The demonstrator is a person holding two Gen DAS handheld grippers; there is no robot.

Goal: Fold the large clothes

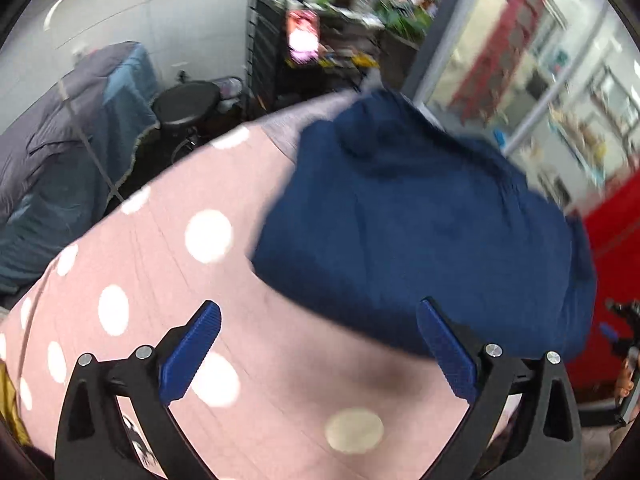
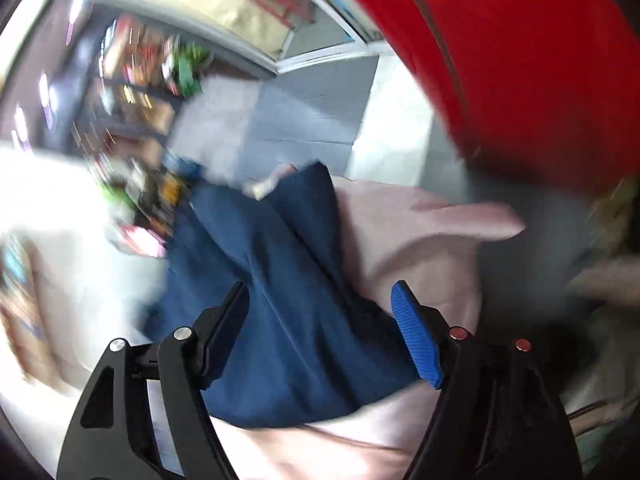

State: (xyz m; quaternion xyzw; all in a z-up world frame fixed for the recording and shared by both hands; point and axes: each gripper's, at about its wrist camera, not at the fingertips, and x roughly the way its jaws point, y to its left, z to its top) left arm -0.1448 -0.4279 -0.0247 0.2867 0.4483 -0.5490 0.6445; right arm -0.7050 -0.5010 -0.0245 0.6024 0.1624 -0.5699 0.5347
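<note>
A dark navy blue cloth garment (image 1: pixel 420 232) lies bunched in a rumpled heap on a pink bed cover with large white polka dots (image 1: pixel 160 280), toward the far right part of that cover as the left wrist camera sees it. The left gripper (image 1: pixel 320 320), black-framed with ribbed blue pads, hangs above the cover with its jaws spread wide; nothing is between them, and the near edge of the garment sits just beyond and under the right-hand pad without the pad pressing on it. Past the bed stand a round black stool (image 1: pixel 186 104), a grey and teal quilt draped over a frame (image 1: pixel 72 132) and a dark shelving rack crowded with colourful items (image 1: pixel 320 28), with a glass partition (image 1: pixel 520 60) to the right. From the right wrist camera, heavily blurred, the right gripper (image 2: pixel 320 296) is seen above the same blue garment (image 2: pixel 280 280), which runs in long folds away from the camera across pale pink bedding (image 2: pixel 420 232). Its jaws stand apart and the cloth passes beneath the gap between them; neither pad clamps it. A large red surface (image 2: pixel 520 60) fills the upper right of that view; what it is cannot be made out through the blur.
</note>
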